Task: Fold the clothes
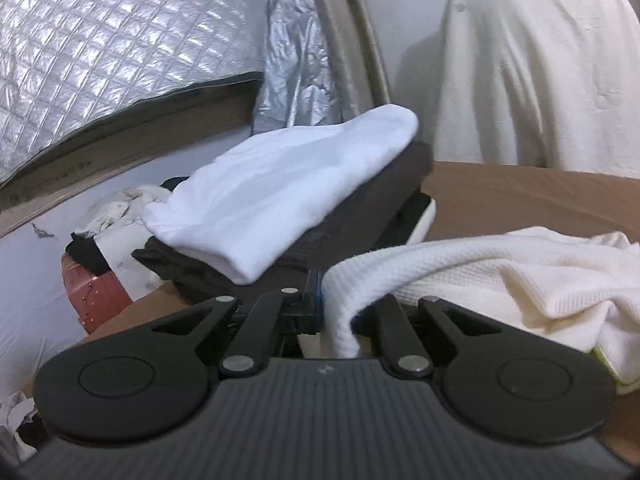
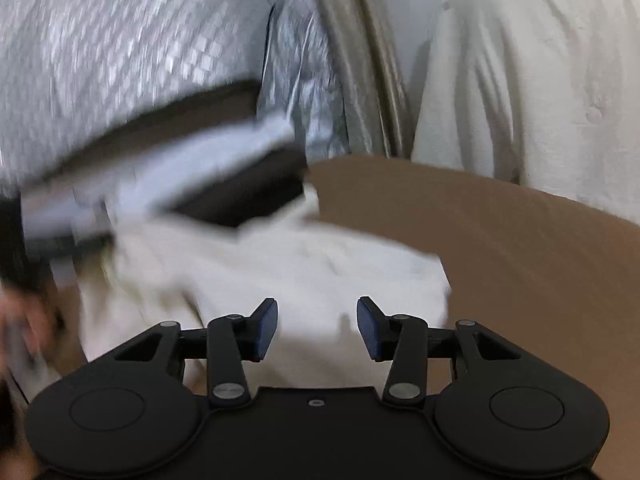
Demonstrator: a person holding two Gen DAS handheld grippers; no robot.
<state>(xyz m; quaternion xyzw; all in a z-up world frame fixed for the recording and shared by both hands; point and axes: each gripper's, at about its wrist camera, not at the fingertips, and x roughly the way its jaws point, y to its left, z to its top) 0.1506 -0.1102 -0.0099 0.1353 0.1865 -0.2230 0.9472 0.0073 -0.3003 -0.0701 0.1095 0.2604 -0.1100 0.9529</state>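
Cream waffle-knit garment [image 1: 500, 280], lower right of left view on brown worktop [image 1: 520, 196]: left gripper [image 1: 320, 308] clamps a soft, limp fold. Right view (blurred): right gripper [image 2: 317, 326] agape, empty, above it; grip hems.

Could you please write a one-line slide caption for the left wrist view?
Left tool shut on a cream waffle-knit garment beside a stack of folded clothes on the brown surface.

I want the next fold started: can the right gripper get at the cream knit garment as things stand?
Probably yes. The right gripper is open, its fingers apart directly over the cream knit garment on the brown surface, with nothing between them. The view is blurred, though.
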